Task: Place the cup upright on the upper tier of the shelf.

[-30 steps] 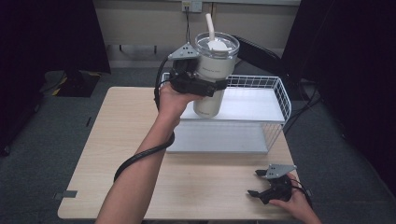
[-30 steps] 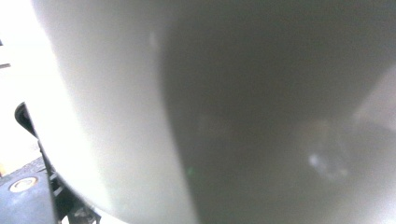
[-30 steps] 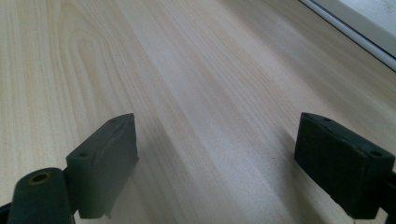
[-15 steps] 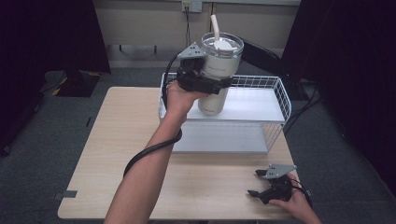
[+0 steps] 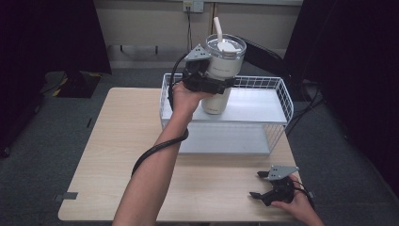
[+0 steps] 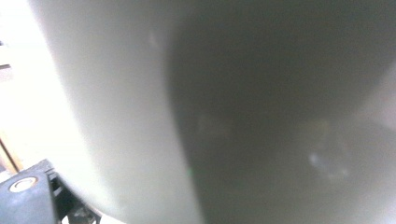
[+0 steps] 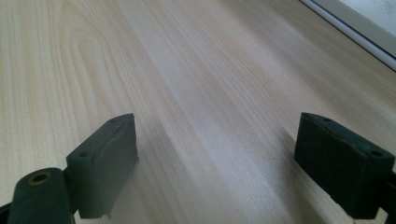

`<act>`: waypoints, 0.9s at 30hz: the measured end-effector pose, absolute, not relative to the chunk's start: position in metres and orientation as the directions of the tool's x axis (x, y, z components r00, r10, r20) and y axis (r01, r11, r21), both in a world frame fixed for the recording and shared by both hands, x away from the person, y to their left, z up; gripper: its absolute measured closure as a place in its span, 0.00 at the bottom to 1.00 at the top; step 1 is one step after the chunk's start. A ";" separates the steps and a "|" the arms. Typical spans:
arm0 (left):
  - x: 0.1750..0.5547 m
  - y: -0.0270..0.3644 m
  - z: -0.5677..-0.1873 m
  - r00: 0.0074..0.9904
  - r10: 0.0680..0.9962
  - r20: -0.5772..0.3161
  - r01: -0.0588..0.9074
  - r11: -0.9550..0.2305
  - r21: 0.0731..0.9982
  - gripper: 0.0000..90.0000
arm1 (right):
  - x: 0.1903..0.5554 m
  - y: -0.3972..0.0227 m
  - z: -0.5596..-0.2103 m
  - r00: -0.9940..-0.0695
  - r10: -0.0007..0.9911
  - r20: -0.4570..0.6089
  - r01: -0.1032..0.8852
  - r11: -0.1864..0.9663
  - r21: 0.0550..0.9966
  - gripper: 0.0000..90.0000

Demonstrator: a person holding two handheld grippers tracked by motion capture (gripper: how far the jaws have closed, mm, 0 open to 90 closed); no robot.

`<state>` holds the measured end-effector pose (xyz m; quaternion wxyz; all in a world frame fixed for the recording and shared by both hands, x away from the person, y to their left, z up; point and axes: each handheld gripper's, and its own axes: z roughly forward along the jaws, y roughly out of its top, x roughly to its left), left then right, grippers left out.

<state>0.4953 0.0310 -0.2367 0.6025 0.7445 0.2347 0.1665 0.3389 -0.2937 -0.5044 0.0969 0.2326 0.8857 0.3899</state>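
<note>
Tumbler (image 5: pixel 220 75) clamped by left gripper (image 5: pixel 207 84), base hidden behind rack (image 5: pixel 263 106) rim

A cream tumbler (image 5: pixel 220 80) with a clear lid and a white straw (image 5: pixel 218 27). A white wire basket (image 5: pixel 282 92) sits at the far edge of a pale wood-grain worktop (image 5: pixel 117 155). Both black hand-held grippers, left (image 5: pixel 207 84) and right (image 5: pixel 256 184), carry grey plates. The floor is dark grey carpet (image 5: pixel 42 141).

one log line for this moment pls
left claw: shut on tumbler | tumbler: above rack shelf | right claw: open, on table
</note>
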 end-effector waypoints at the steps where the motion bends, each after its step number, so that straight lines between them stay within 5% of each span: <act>1: 0.496 0.031 -0.238 0.833 0.552 -0.034 0.147 -0.162 0.976 0.10 | 0.339 -0.294 -0.504 -0.873 0.487 0.009 0.336 0.588 0.736 0.14; 27: 0.508 0.023 -0.245 0.826 0.563 0.009 0.114 -0.182 0.977 0.09 | 0.339 -0.294 -0.504 -0.875 0.484 0.010 0.334 0.589 0.736 0.14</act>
